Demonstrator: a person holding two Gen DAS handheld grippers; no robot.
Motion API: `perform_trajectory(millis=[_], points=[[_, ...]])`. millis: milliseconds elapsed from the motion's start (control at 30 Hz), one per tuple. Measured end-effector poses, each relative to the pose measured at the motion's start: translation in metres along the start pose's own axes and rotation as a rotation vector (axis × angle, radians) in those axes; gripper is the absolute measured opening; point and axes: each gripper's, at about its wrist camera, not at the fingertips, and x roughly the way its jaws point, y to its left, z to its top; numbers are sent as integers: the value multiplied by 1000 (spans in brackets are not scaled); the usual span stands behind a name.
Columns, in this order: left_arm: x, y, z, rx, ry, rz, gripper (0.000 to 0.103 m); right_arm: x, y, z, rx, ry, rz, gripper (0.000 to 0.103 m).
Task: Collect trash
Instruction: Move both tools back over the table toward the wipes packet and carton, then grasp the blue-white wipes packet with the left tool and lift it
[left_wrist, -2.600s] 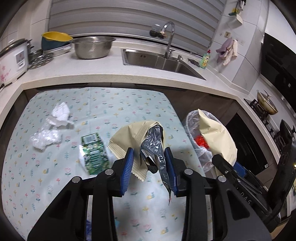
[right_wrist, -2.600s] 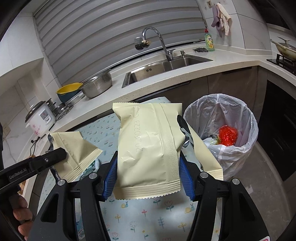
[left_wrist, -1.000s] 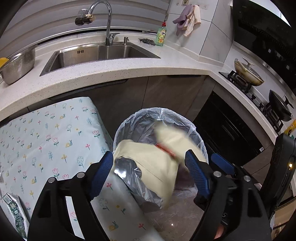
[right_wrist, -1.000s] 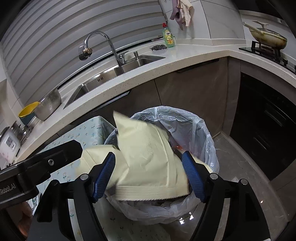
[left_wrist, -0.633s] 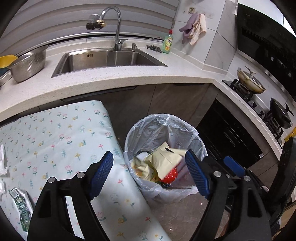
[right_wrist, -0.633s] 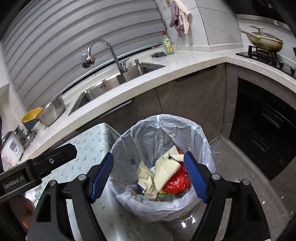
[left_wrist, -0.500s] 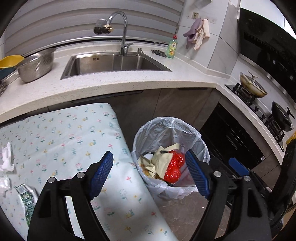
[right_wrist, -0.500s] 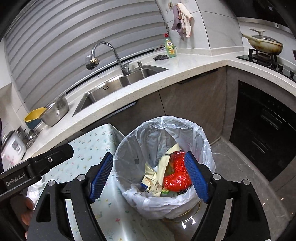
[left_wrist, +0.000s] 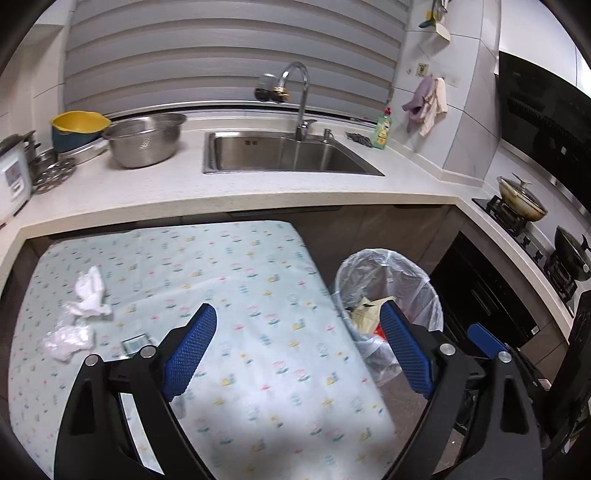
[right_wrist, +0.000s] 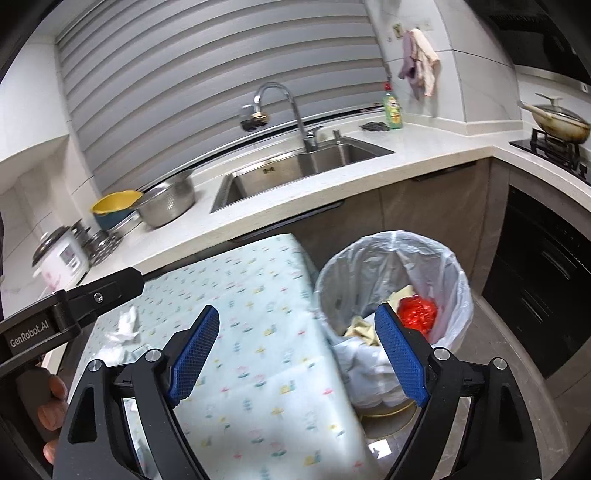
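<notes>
Both wrappers now lie in the bin (right_wrist: 391, 258); left gripper (left_wrist: 295, 347) and right gripper (right_wrist: 295, 347), jaws opening wide and empty, turn back toward tissues (left_wrist: 88, 295) at the table's (left_wrist: 240, 258) left edge.

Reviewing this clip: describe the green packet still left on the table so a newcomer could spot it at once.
Start at the table with the flowered cloth in front of the sink counter. Near its left side lie two white crumpled tissues and, just right of the lower one, the packet, half hidden behind the left hand-held gripper. It alone is flat, rectangular and green-printed.
</notes>
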Motion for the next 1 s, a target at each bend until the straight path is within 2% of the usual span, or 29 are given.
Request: perform_trajectory(millis=[300,500,800,1000], points=[[-50,65,-31,-41,6,108,86,-22,73,-33,-65,38,85,83],[-78,107,-62,-90,41,133,86,-33,115,-59,-114,66,130,83],[-103,139,-128,-100,120,147,93,-39,142,-95,-129,115,145,83],[-98,144,-166,-95,179,164,94,-39,147,-113,-136,148,138,83]])
